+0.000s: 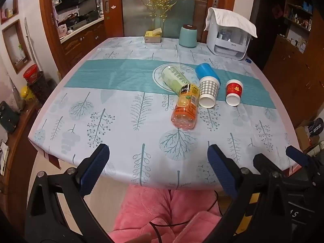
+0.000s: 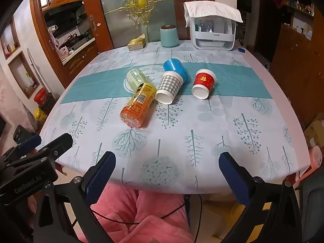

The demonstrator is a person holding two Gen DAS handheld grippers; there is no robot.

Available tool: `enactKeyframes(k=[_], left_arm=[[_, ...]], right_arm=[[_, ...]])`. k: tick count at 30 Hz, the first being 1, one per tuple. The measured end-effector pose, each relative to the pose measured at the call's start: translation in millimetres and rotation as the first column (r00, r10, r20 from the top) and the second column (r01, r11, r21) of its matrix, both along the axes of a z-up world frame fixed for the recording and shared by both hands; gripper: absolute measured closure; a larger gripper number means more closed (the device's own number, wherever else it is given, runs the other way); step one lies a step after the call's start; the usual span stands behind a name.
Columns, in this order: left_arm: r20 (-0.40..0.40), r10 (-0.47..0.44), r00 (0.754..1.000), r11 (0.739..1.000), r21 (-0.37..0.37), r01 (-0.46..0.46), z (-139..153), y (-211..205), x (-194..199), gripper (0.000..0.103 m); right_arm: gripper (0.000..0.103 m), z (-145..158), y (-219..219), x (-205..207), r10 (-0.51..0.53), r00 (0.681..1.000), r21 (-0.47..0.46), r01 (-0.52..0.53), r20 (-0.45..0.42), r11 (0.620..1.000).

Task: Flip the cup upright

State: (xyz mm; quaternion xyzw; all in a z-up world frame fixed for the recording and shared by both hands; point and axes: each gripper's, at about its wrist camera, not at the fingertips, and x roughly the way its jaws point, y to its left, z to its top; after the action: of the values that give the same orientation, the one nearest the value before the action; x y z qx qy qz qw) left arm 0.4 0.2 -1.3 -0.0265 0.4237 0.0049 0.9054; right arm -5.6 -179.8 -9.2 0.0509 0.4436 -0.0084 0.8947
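Three cups lie on their sides mid-table: a grey checked paper cup, a red paper cup to its right, both with open mouths toward me, and a blue plastic cup behind the checked one. My left gripper is open and empty above the table's near edge. My right gripper is open and empty too, and also shows in the left wrist view. Both are well short of the cups.
An orange juice bottle and a pale green bottle lie left of the cups. A teal canister, a yellow box and a white appliance stand at the far edge. The tablecloth covers the table.
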Motion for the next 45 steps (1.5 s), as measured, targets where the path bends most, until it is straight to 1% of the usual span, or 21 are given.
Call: enactKeyframes(k=[3,6,11,14,18,33,38,45], left_arm=[[0.006,0.000,1.000,1.000,-0.005,0.000,0,0,0,0.006],[0.007,0.003,1.000,1.000,0.000,-0.003,0,-1,0,0.006],[0.002,0.011,1.000,1.000,0.006,-0.011,1,1,1,0.006],[0.000,0.010,1.000,1.000,0.008,-0.010,-5,2,0,0.006],[-0.013,0.011,1.000,1.000,-0.003,-0.011,-4,7,6,0.006],[-0.009,0.014,1.000,1.000,0.004,-0.014,-2,6,5,0.006],[-0.010,0.019,1.000,1.000,0.015,-0.018,-6,6,6,0.006],[-0.008,0.017,1.000,1.000,0.009,-0.017,-6,9,7,0.006]], right_arm=[[0.000,-3,4,0,-0.002,1.000,-0.001,0.002,-0.001,1.000],[0.000,1,2,3,0.002,1.000,0.008,-0.002,0.000,1.000],[0.000,-1,-1,6,0.004,1.000,0.011,-0.004,-0.014,1.000],[0.000,-6,5,8,0.004,1.000,0.004,-0.004,-0.020,1.000],[0.000,-6,5,10,0.006,1.000,0.006,-0.005,-0.024,1.000],[0.000,-10,9,12,0.001,1.000,-0.002,-0.001,-0.024,1.000],[0.000,-10,10,12,0.005,1.000,-0.004,-0.005,-0.021,1.000],[0.000,-8,11,11,-0.007,1.000,-0.006,0.007,-0.012,1.000]])
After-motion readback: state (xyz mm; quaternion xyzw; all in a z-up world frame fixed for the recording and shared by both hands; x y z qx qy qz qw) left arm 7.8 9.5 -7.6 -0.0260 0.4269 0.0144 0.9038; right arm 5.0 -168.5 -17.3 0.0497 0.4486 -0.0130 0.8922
